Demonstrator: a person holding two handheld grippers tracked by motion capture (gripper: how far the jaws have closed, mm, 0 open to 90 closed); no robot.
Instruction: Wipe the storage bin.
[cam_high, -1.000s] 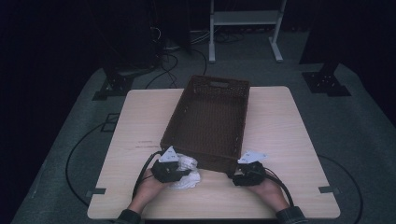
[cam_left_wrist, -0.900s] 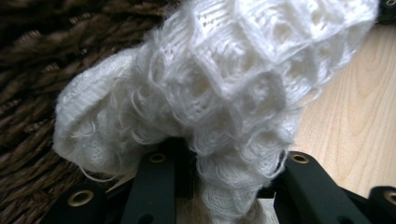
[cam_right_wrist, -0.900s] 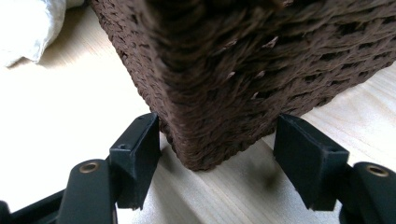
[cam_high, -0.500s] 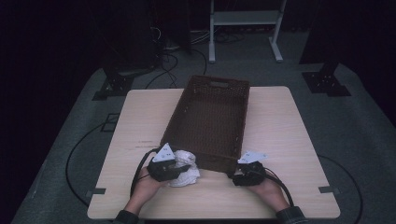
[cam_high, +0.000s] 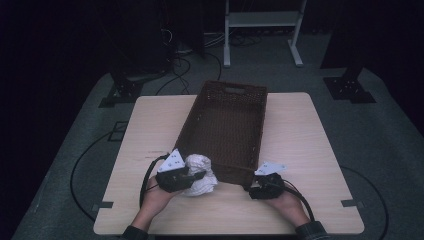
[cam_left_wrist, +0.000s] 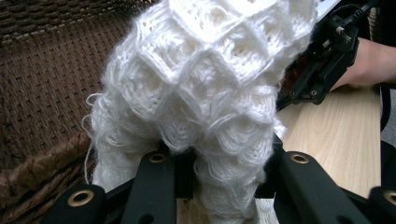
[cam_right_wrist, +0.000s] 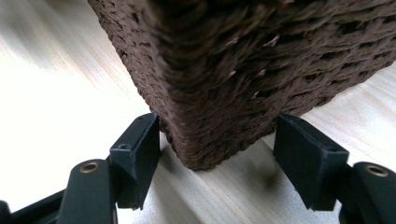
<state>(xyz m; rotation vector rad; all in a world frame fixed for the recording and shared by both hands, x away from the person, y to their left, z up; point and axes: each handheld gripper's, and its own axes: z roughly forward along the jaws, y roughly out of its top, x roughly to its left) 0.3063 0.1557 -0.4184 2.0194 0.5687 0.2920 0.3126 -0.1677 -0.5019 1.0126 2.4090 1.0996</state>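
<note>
Left gripper (cam_high: 196, 176) is clamped on the knit (cam_high: 200, 174), lower centre of the high view, just beside the basket (cam_high: 227, 130) rim. Right gripper (cam_right_wrist: 217, 149) straddles the basket corner, unclenched. Risks: loose yarn snagging the wicker; the basket sliding, since nothing pins it.

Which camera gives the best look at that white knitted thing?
The left gripper view: the knit shows its stitches up close, pinched between that gripper's jaws. The high view shows it as a small white bundle beside the basket.
</note>
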